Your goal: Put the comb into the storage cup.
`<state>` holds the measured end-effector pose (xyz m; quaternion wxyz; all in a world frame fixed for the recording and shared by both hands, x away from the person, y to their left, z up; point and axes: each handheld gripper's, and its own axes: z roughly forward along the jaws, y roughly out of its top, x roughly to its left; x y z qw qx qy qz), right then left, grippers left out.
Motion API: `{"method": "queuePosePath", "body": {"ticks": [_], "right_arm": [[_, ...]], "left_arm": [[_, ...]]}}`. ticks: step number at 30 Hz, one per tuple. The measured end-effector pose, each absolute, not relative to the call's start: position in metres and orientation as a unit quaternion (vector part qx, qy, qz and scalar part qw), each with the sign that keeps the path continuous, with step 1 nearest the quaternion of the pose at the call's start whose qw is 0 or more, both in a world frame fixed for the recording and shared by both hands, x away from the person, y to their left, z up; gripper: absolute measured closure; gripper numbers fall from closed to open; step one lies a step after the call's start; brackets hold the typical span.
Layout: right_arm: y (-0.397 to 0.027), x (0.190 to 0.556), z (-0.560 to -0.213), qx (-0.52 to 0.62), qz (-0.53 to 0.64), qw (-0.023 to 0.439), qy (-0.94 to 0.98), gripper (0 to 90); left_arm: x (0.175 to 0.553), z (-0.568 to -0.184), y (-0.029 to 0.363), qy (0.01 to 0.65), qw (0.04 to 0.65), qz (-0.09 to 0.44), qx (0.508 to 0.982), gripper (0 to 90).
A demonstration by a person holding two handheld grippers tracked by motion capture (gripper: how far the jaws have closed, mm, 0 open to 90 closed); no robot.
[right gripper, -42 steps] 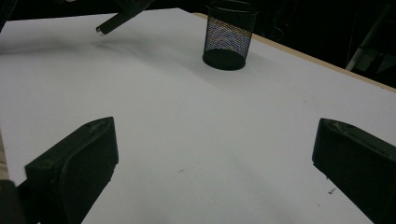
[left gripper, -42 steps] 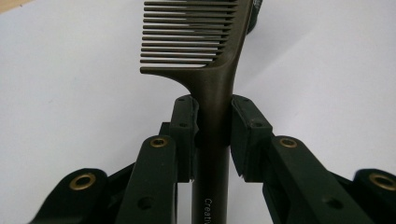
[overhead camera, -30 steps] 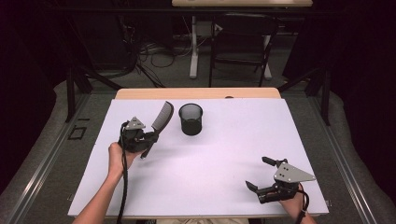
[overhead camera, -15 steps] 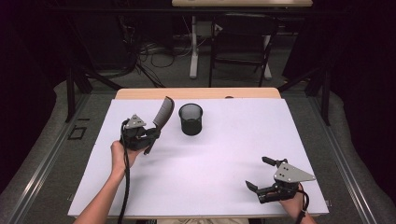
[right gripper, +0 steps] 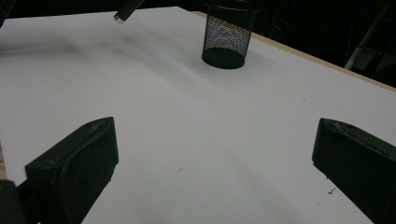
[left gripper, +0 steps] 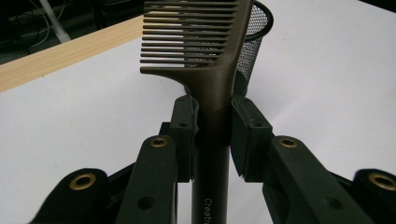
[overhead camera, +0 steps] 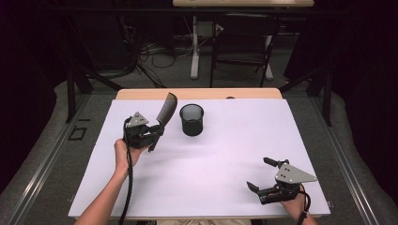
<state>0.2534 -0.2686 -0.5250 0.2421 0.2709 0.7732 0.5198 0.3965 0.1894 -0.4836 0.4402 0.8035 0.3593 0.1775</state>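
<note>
My left gripper is shut on the handle of a dark brown comb, held above the white table with the teeth end raised toward the black mesh cup. In the left gripper view the comb stands upright between the jaws of the left gripper, its teeth in front of the mesh cup. My right gripper rests open near the front right edge. Its own view shows the right gripper with nothing between the jaws, the mesh cup far ahead and the comb's handle tip at the top left.
A strip of bare wood runs along the table's far edge. Behind it are a chair, desk legs and cables on the floor. Metal rails run along both sides of the table.
The left gripper has carried the comb slightly up and right, closer to the mesh cup. The right gripper has stayed where it was.
</note>
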Motion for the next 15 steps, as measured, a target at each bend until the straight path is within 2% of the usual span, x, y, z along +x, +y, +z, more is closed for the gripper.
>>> {"method": "queuePosePath", "body": {"ticks": [15], "right_arm": [[-0.2686,0.2543,-0.5255,0.273,0.521,0.241,0.772,0.1]], "left_arm": [[0.4059,-0.4756,0.1813,0.355,0.46,0.179,0.794,72.5]]}}
